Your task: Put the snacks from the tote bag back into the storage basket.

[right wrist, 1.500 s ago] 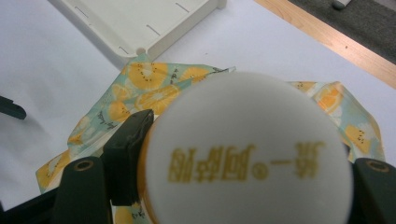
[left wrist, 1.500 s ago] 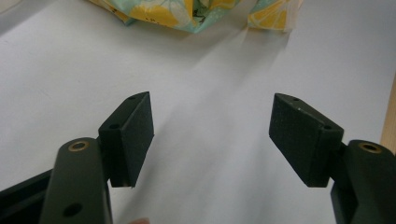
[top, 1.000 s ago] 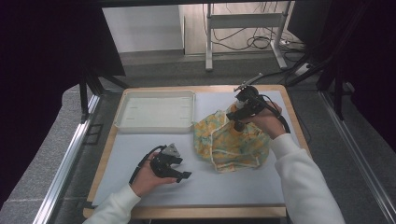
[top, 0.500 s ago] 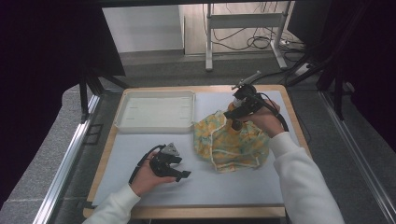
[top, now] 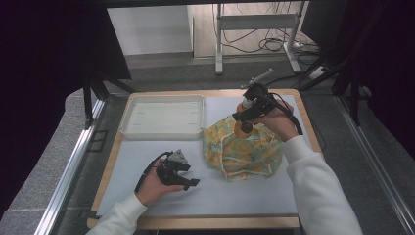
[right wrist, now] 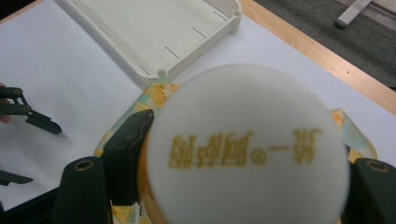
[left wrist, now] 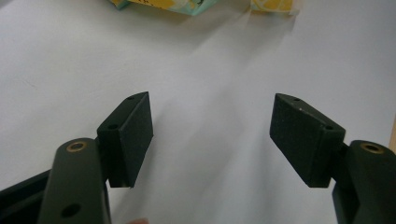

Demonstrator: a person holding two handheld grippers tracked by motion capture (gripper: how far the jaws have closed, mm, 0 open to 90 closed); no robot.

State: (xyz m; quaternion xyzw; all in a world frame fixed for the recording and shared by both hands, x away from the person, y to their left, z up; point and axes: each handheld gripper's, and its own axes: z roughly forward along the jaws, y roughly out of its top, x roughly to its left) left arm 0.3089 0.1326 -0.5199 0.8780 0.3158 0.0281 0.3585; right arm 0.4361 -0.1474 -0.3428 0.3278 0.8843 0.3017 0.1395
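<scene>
surface: white mat (top: 235, 196) (wood-edged) | room: grey floor (top: 166, 68), cables (top: 254, 44)

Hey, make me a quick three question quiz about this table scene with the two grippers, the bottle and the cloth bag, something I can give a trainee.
1. True or false: the left gripper is closed on the patterned cloth bag.
2. What does the right gripper hold? A) the white tray B) a bottle with a white cap C) a cable
3. Fill in: the white tray sits on the table's far ____ side in the high view.

Key:
1. False. Its jaws stand open over the bare white mat, with nothing between them.
2. B. The bottle sits between its jaws, held above the bag.
3. Left.
</scene>
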